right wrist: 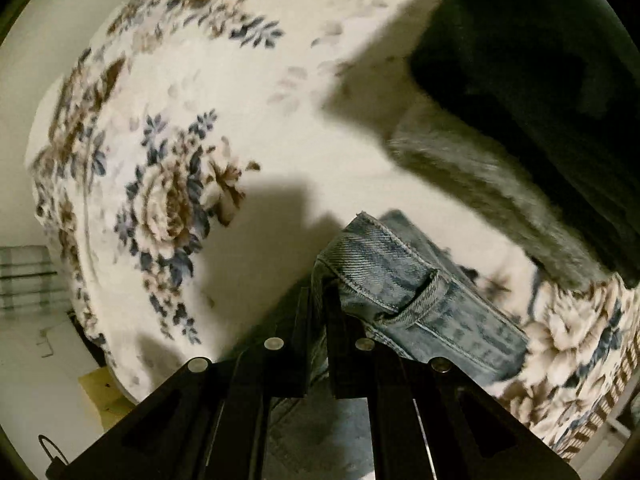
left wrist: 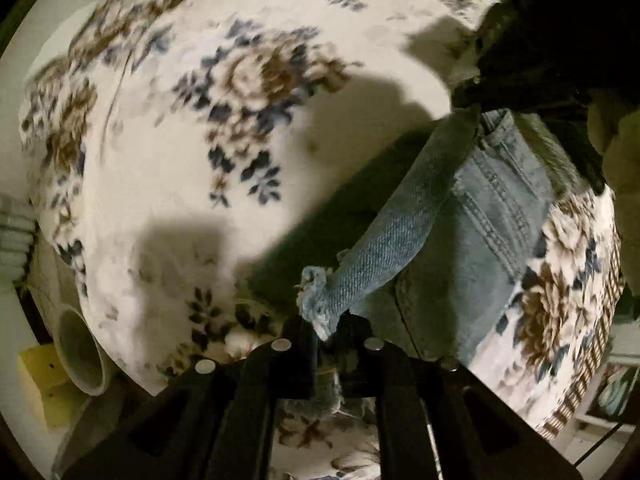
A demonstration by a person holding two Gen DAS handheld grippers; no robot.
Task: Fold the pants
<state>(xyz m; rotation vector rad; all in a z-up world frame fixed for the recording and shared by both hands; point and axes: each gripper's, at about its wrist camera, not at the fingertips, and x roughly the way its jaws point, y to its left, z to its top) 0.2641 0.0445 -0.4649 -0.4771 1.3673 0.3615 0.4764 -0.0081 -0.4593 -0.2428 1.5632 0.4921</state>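
Observation:
Light blue denim pants (left wrist: pixel 472 216) hang above a bed with a floral blanket (left wrist: pixel 168 120). My left gripper (left wrist: pixel 326 328) is shut on the frayed hem of a pant leg (left wrist: pixel 316 300); the leg stretches up and right toward the other gripper. My right gripper (right wrist: pixel 320 300) is shut on the waistband (right wrist: pixel 384 264) near a belt loop (right wrist: pixel 420 296). The rest of the pants (right wrist: pixel 492 184) hangs blurred at the right in the right wrist view.
The floral blanket (right wrist: pixel 168 184) covers the bed under both grippers. A dark shape (right wrist: pixel 528 48) fills the upper right. A grey roll (left wrist: pixel 80 344) and yellow paper (left wrist: pixel 44 376) lie on the floor at the lower left. A striped object (right wrist: pixel 28 276) is at the left edge.

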